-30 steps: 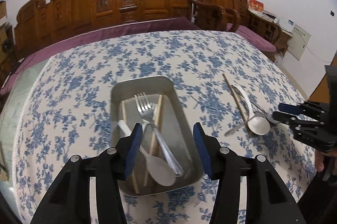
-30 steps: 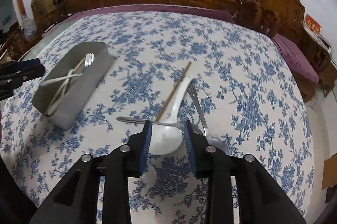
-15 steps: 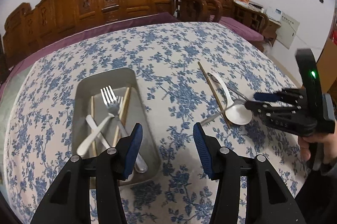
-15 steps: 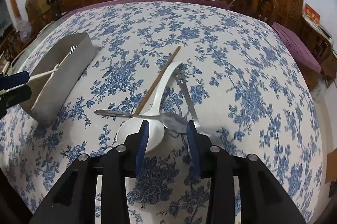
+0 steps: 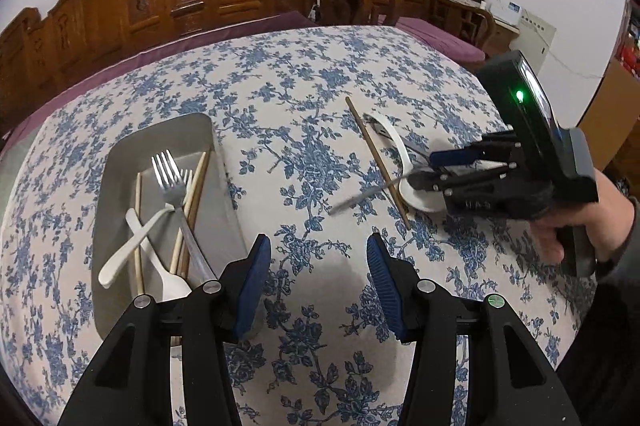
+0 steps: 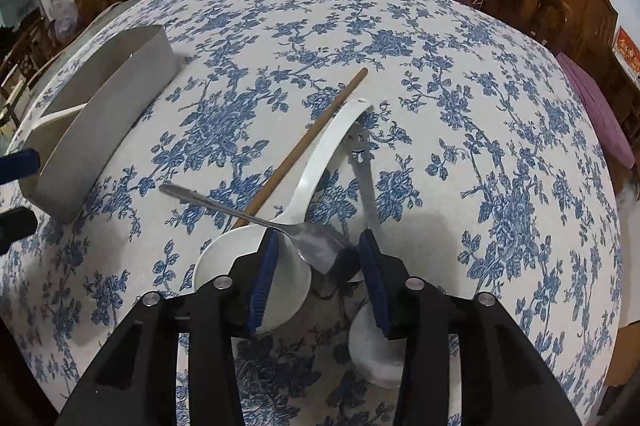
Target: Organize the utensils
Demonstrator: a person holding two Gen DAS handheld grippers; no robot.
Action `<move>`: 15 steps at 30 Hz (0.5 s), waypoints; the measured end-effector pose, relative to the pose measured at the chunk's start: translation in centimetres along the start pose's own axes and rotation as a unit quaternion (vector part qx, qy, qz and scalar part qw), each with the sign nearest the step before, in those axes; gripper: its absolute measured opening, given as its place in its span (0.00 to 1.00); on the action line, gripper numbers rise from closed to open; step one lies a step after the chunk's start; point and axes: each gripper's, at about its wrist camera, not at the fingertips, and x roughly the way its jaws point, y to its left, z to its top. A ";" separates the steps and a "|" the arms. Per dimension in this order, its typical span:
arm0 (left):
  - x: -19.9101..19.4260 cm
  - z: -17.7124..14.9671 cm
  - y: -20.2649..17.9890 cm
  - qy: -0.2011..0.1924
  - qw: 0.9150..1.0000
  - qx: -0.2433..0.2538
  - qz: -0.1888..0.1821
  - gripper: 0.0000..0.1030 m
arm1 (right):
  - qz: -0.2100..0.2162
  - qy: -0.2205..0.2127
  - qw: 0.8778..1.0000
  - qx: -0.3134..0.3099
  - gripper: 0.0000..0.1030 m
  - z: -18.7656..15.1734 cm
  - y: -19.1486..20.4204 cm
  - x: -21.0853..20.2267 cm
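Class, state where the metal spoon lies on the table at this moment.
In the right wrist view the metal spoon lies across the white ladle and brown chopstick, its bowl between the right gripper fingers.

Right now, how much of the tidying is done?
About half. The tray already holds forks, white spoons and chopsticks. The right tool, just opening, straddles a metal spoon, not gripping. A white spoon, chopstick and another metal piece remain on the table.
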 end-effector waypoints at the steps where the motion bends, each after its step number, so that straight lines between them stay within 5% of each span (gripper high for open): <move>1: 0.1 0.0 -0.1 0.002 1.000 0.002 0.000 0.46 | 0.002 -0.003 1.000 -0.003 0.40 0.1 -0.1 0.0; 6: 0.3 -0.3 -0.6 0.006 1.000 0.009 0.002 0.46 | 0.017 -0.011 0.999 0.032 0.07 0.2 -1.3 -0.3; 15: 1.0 -0.7 -1.9 0.012 1.000 0.017 0.008 0.46 | 0.023 -0.070 0.995 0.060 0.03 -0.8 -2.2 -2.6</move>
